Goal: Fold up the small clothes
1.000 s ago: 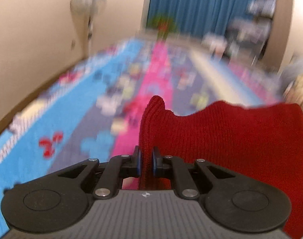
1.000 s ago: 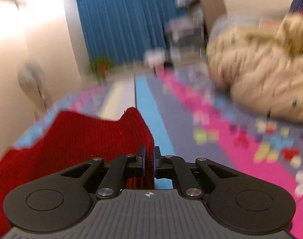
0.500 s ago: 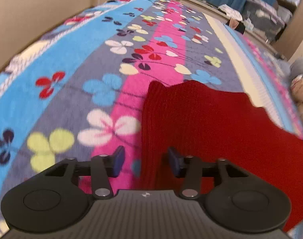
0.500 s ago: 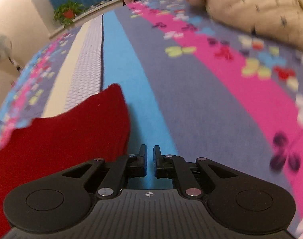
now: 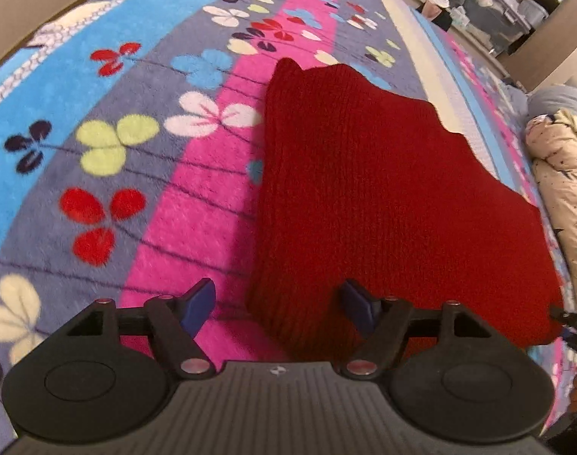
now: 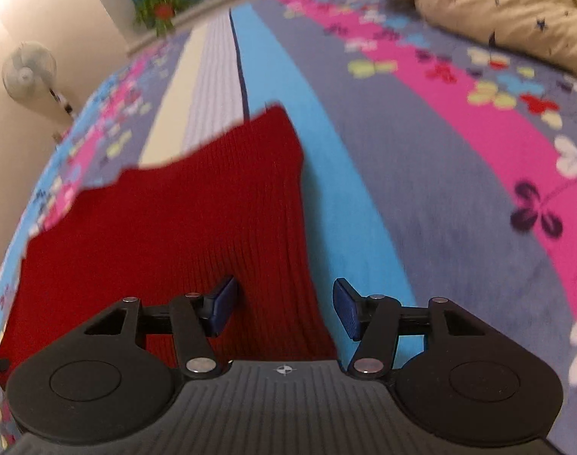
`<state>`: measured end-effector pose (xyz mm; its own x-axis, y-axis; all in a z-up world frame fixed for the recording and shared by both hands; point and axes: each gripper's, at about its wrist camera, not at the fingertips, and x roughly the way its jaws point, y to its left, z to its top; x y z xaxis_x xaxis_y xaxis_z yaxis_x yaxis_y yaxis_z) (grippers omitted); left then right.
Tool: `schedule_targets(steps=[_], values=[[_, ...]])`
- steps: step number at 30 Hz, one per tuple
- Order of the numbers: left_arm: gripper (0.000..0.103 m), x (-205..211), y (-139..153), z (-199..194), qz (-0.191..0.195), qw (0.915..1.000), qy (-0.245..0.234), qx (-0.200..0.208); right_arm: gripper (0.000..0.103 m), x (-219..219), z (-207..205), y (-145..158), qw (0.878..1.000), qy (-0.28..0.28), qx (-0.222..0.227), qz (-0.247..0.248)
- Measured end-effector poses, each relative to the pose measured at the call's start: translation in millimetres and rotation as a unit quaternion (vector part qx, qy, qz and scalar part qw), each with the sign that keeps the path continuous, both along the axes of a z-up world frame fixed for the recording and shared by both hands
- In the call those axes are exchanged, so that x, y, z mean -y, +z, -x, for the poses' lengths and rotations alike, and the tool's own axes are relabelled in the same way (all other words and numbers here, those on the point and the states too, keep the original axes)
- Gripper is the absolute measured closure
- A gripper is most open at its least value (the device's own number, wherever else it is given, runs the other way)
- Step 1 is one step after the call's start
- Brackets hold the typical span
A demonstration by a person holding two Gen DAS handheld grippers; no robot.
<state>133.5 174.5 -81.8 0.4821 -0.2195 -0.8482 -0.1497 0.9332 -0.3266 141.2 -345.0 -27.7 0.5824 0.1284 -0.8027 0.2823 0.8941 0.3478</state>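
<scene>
A red knitted garment (image 5: 364, 189) lies flat on a flowered blanket, seen from its left edge in the left wrist view and from its right edge (image 6: 197, 220) in the right wrist view. My left gripper (image 5: 279, 305) hovers over the garment's near left corner with its jaws opening; the cloth's edge lies between the blue pads (image 5: 199, 305) but they do not press it. My right gripper (image 6: 284, 309) stands over the near right corner, jaws also opening, the cloth's edge between the pads and untouched.
The colourful blanket (image 5: 110, 144) with stripes and clover flowers covers the whole bed. A cream star-print duvet (image 6: 508, 11) is bunched at the far right. A fan (image 6: 28, 68) and a potted plant (image 6: 161, 7) stand beyond the bed; storage boxes (image 5: 493, 11) sit at the back.
Both grippers held the red garment up by its corners, then lowered it onto the blanket. Both have let go and their jaws have spread apart.
</scene>
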Motion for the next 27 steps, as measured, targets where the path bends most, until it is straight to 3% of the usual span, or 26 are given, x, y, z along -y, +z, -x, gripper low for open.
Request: schedule_targets(steps=[3, 5, 7, 9, 15, 18, 21, 24, 26, 27], values=[[0.045, -5, -6, 5, 0.038, 0.9992, 0.007, -0.001, 0.065, -2, 12, -4, 1.000, -0.013, -0.004, -0.021], [0.061, -4, -5, 7, 0.051, 0.9987, 0.003, 0.004, 0.086, -7, 20, -2, 1.000, -0.018, -0.001, -0.010], [0.080, -1, 0, 10, 0.041, 0.9990, -0.007, 0.020, 0.089, -11, 25, 1, 1.000, -0.020, 0.006, -0.006], [0.083, -1, 10, 14, 0.034, 0.9985, -0.004, 0.041, 0.090, -10, 26, 5, 1.000, -0.022, 0.020, -0.003], [0.084, -29, 58, 60, 0.078, 0.9883, 0.007, 0.131, 0.092, 0, 57, 41, 0.994, -0.031, 0.101, -0.042], [0.084, -49, 63, 83, 0.076, 0.9892, 0.025, 0.123, 0.092, -1, 75, 49, 0.992, -0.018, 0.112, -0.058], [0.082, -57, 43, 91, 0.081, 0.9942, 0.045, 0.054, 0.091, -1, 83, 35, 0.996, -0.011, 0.057, -0.072], [0.072, -44, 34, 87, 0.019, 0.9985, 0.049, 0.018, 0.088, 4, 82, 9, 0.996, -0.029, -0.011, -0.081], [0.031, -37, 35, 86, -0.020, 0.9976, 0.065, 0.013, 0.083, 0, 83, 10, 0.998, -0.028, -0.009, -0.056], [0.024, -35, 35, 87, -0.024, 0.9972, 0.070, 0.013, 0.083, -3, 84, 15, 0.999, -0.022, 0.000, -0.042]])
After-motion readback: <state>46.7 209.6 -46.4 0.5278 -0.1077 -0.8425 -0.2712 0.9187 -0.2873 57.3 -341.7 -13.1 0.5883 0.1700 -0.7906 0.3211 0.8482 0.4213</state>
